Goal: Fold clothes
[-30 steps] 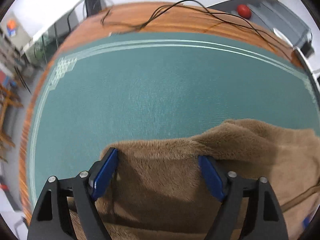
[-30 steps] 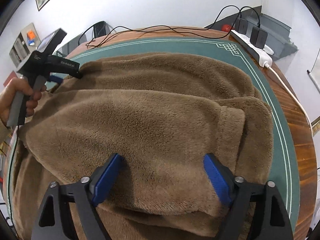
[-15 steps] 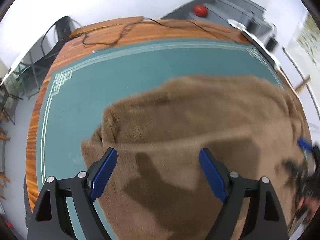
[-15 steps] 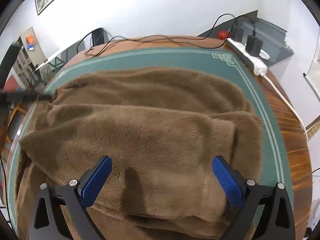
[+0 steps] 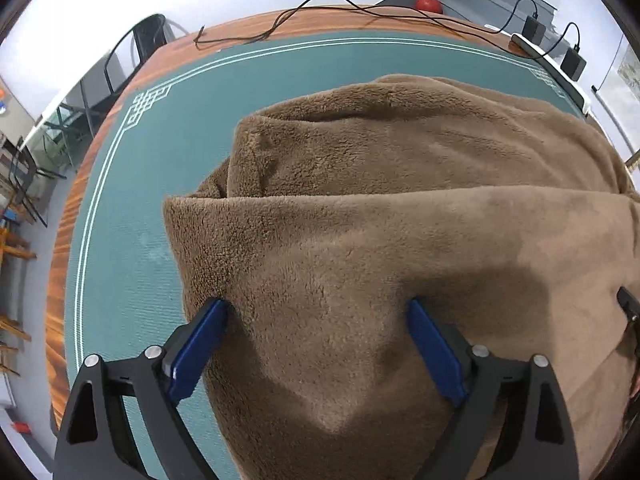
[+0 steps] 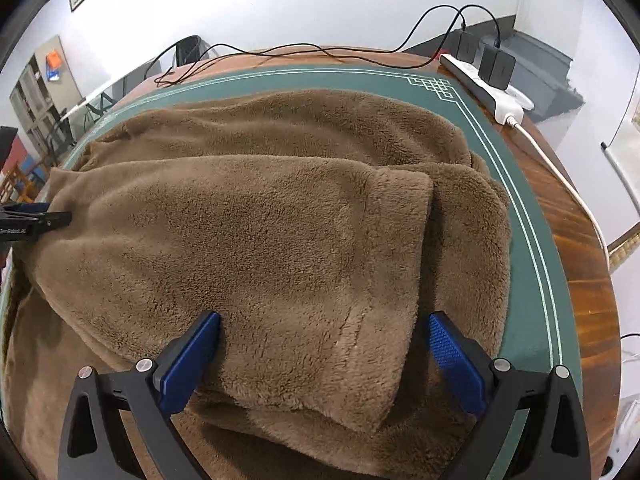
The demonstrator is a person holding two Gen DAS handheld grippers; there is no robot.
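Note:
A brown fleece garment (image 5: 400, 208) lies folded in layers on the green mat (image 5: 120, 208). It also fills the right wrist view (image 6: 260, 232). My left gripper (image 5: 316, 344) is open, its blue pads wide apart over the near left edge of the top layer. My right gripper (image 6: 324, 356) is open, its pads spread over the near right part of the top fold. The left gripper's black tip (image 6: 36, 220) shows at the left edge of the right wrist view, touching the fleece.
The mat lies on a round wooden table (image 6: 580, 264). A white power strip (image 6: 484, 88) with black adapters and cables sits at the far right rim. Black cables (image 5: 320, 12) trail across the far edge. Chairs stand beyond the table at left.
My left gripper swung right from the far left corner and now sits over the folded top layer. My right gripper stayed open and drew back slightly. The fleece's top layer now lies flat.

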